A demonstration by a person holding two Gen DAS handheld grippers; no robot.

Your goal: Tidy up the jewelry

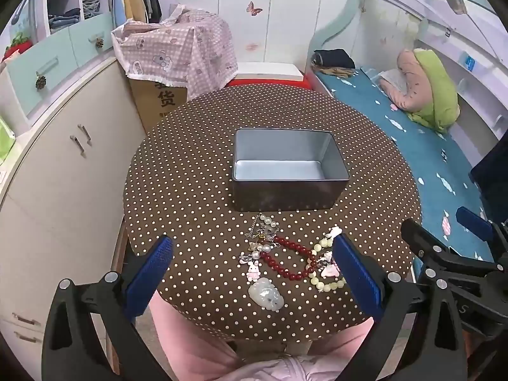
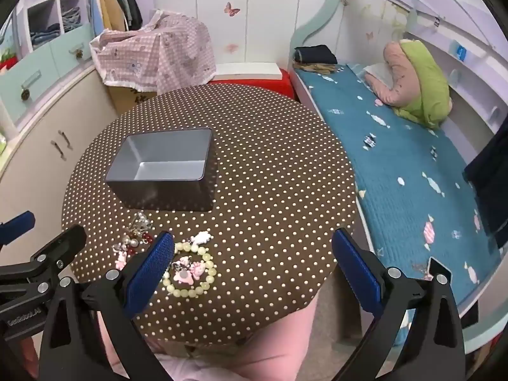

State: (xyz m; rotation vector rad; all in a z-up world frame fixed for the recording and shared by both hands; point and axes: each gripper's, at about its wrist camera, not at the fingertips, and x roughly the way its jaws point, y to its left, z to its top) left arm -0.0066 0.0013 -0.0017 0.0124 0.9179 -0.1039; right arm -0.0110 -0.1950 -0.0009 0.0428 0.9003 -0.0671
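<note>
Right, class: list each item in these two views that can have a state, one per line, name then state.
metal tin: lidless, nothing inside, upright on the table.
red bead bracelet: loose on the cloth, outside the tin.
pale green bead bracelet: on the cloth, ungripped.
jade pendant: flat on the cloth.
left gripper: open, holding nothing.
right gripper: open, holding nothing.

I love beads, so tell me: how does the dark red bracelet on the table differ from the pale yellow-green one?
The red bracelet has dark, glossy red beads; the pale bracelet has milky yellow-green ones. The red bracelet shows no charms of its own, while the pale bracelet has pink and white charms lying inside its loop. The red bracelet lies nearer the pearl chain; the pale bracelet lies to its right. Both are round-bead loops lying flat on the dotted tablecloth, outside the tin.
</note>
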